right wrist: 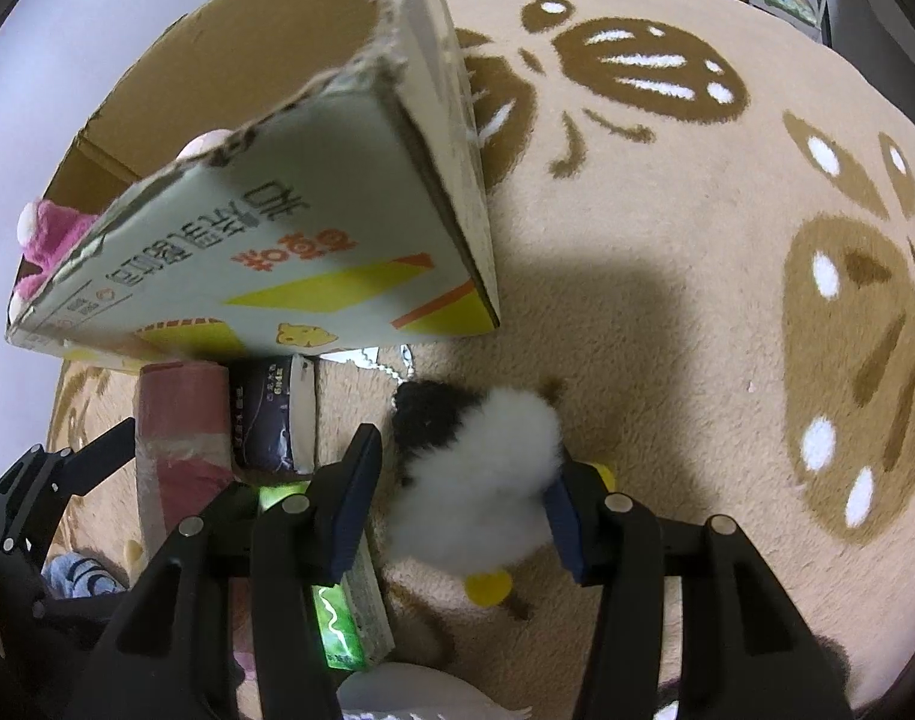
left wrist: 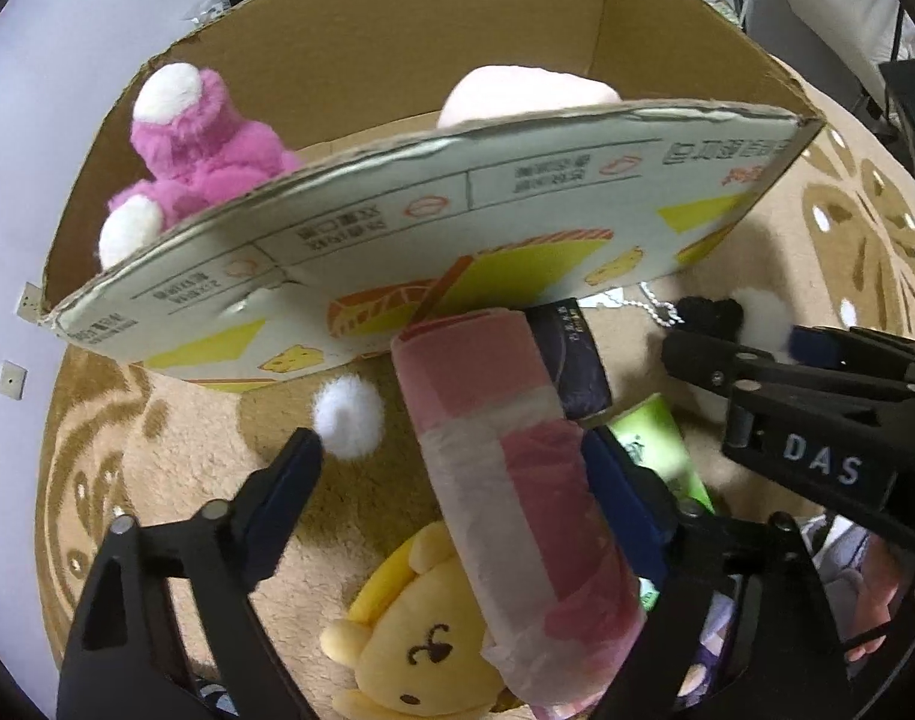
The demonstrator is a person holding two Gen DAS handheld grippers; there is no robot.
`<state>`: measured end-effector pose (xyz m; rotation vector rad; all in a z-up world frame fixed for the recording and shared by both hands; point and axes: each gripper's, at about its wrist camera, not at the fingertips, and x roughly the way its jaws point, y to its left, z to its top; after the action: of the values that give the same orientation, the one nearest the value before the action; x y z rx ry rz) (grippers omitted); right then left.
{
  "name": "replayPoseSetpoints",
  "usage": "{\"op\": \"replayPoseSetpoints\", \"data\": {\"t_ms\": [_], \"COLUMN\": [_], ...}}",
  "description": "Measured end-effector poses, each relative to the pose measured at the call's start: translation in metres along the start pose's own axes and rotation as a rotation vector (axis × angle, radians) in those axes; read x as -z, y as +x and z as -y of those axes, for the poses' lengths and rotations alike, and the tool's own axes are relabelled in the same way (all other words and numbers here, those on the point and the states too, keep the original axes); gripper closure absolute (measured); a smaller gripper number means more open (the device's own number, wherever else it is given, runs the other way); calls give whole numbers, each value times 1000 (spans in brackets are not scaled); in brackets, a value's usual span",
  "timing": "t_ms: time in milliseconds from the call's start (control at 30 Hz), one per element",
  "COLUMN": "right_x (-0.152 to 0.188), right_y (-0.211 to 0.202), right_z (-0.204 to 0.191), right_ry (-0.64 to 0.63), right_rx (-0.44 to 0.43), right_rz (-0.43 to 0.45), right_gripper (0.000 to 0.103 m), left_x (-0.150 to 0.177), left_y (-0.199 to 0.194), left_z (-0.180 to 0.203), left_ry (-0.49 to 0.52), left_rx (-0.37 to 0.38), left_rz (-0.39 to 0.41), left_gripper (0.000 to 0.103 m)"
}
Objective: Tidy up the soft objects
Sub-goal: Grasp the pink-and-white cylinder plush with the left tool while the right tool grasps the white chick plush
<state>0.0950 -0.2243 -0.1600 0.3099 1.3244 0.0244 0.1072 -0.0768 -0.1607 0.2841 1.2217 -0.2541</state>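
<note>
My left gripper (left wrist: 451,444) is open over the rug in front of a cardboard box (left wrist: 517,228). A pink roll wrapped in clear film (left wrist: 511,480) lies between its fingers, against the right pad, and a white pom-pom (left wrist: 349,420) sits at the left fingertip. A yellow bear plush (left wrist: 421,648) lies under the roll. Inside the box sit a magenta plush (left wrist: 205,144) and a pale pink plush (left wrist: 517,96). My right gripper (right wrist: 466,462) is open and straddles a fluffy white-and-black plush (right wrist: 481,480), whose right side touches the right pad.
A dark packet (right wrist: 271,414) and a green packet (right wrist: 337,630) lie between the roll and the fluffy plush. A bead chain (right wrist: 391,366) trails by the box corner. Beige rug with brown patterns (right wrist: 697,240) stretches to the right. A person's hand shows at the lower right (left wrist: 883,588).
</note>
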Motion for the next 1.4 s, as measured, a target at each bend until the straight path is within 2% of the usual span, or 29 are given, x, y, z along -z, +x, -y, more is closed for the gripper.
{"op": "replayPoseSetpoints", "data": {"t_ms": [100,200,267,633,667,733,900,1200,1400], "right_x": [2,3,2,-1,0,1,3,7,11], "right_y": [-1,-1,0,2,2,2,0,-18,-32], "right_z": [-6,-8,-7,-9,-11,-15,-16,-10,-12], "right_ry": [-10,-4,0,-28,-36,-59,-57,-41,-51], "right_rx": [8,6,5,20,25,45,43,17,8], "right_rz": [0,0,1,-10,-10,-12,-6,59,92], "right_gripper": [48,48,48,49,50,63,64,68,69], "left_x": [0,-1,-2,-6,-6,-7,-4,-3,3], "left_y": [-1,-3,-4,-17,-19,-23,-33,-55,-73], "left_z": [5,5,2,12,13,10,-1,-12,-11], "left_ry": [-1,-14,-29,-2,-4,-10,-14,-28,-6], "left_rx": [26,48,49,31,33,38,61,83,57], "left_rz": [-1,1,1,32,34,43,68,117,167], "left_gripper": [32,50,53,60,61,64,75,80,83]}}
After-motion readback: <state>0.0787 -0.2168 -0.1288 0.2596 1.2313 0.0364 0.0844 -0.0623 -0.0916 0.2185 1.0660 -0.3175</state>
